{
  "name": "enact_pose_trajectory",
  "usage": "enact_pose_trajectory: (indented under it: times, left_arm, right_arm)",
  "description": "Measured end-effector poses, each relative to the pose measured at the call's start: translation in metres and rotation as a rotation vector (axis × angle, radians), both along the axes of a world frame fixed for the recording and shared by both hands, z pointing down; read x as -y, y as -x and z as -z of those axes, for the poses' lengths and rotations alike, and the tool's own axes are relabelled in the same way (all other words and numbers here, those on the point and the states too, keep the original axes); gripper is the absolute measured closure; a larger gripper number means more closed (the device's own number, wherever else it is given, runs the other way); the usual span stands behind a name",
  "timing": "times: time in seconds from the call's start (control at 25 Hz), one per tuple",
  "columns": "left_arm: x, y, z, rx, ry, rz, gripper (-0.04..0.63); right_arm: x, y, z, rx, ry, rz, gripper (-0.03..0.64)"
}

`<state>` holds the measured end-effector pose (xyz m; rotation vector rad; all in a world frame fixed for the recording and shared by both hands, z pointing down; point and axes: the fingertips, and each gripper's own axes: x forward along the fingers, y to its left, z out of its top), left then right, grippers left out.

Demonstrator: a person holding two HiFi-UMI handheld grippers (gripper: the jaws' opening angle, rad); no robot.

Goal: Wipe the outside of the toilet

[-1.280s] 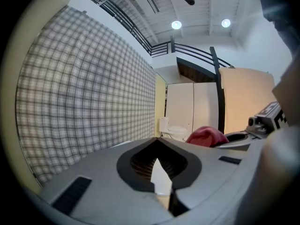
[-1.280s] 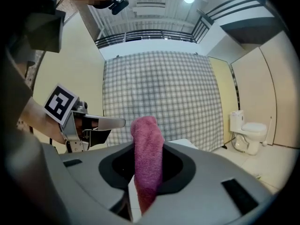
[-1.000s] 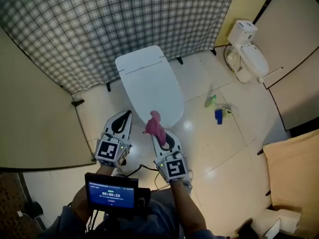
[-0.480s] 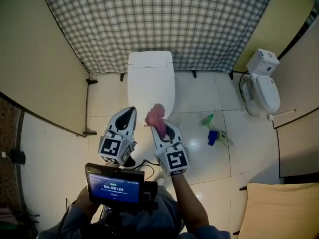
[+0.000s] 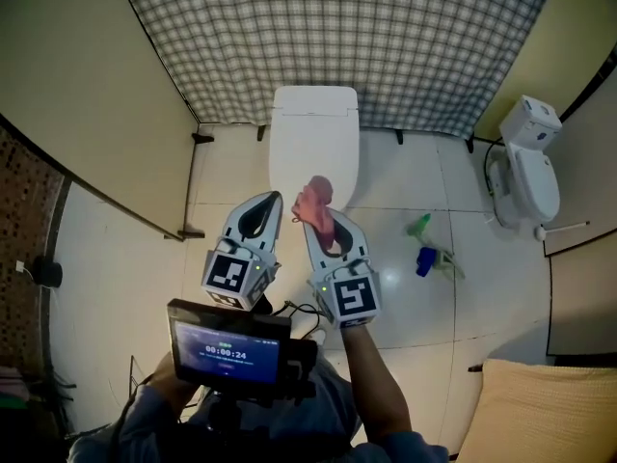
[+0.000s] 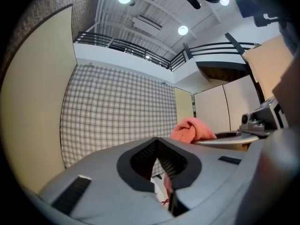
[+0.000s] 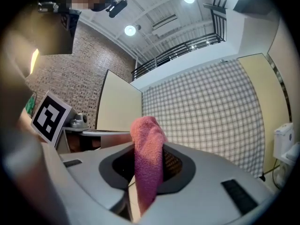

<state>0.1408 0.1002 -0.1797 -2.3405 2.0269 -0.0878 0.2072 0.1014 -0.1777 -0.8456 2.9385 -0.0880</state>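
Pale glossy floor tiles (image 5: pixel 405 297) run through this stall, closed at the back by a checked screen (image 5: pixel 337 37) and at the left by a beige panel (image 5: pixel 87 95). We stand facing the white toilet (image 5: pixel 313 133), which sits against the checked screen with its lid down.

Our right hand-held gripper (image 5: pixel 326 222) is clamped on a pink cloth (image 5: pixel 314 199). In the right gripper view the cloth runs up between the two jaws and bunches into a rounded end above them. From the head view that bunched end lies over the front edge of the toilet lid, but we cannot tell whether it touches the toilet or hangs just above it.

Our left hand-held gripper (image 5: pixel 266 210) is just beside the right one, pointing the same way. Its jaws are drawn almost together, leaving only a thin slit with nothing in it.

To the right, a green bottle (image 5: pixel 418 225) and a blue bottle (image 5: pixel 425 260) lie near each other on the floor tiles. A second toilet (image 5: pixel 528 172) stands beyond them, well apart from ours. A small lit display (image 5: pixel 227 352) sits low in the head view, just behind the grippers.
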Motion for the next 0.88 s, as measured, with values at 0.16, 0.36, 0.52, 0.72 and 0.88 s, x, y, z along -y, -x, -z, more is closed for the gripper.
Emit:
enact_pose_trajectory:
  times: [0.16, 0.36, 0.52, 0.72, 0.88]
  left_arm:
    - [-0.01, 0.005, -0.001, -0.001, 0.001, 0.008, 0.583]
    - [-0.017, 0.008, -0.001, 0.008, 0.005, 0.006, 0.583]
    - [-0.015, 0.005, 0.001, 0.022, 0.0, -0.008, 0.583]
    - [-0.013, 0.005, -0.001, 0.019, 0.004, -0.012, 0.583]
    - [-0.008, 0.005, 0.0, 0.021, 0.004, -0.01, 0.583]
  right_arm:
    - [-0.01, 0.004, 0.001, 0.004, -0.006, 0.001, 0.534]
    - [-0.018, 0.009, 0.0, -0.001, -0.009, 0.006, 0.534]
    - [-0.015, 0.011, 0.002, 0.007, -0.01, -0.001, 0.534]
    - [-0.013, 0.013, 0.001, 0.009, -0.013, -0.002, 0.534]
    - [-0.005, 0.011, -0.002, 0.076, -0.007, -0.02, 0.534]
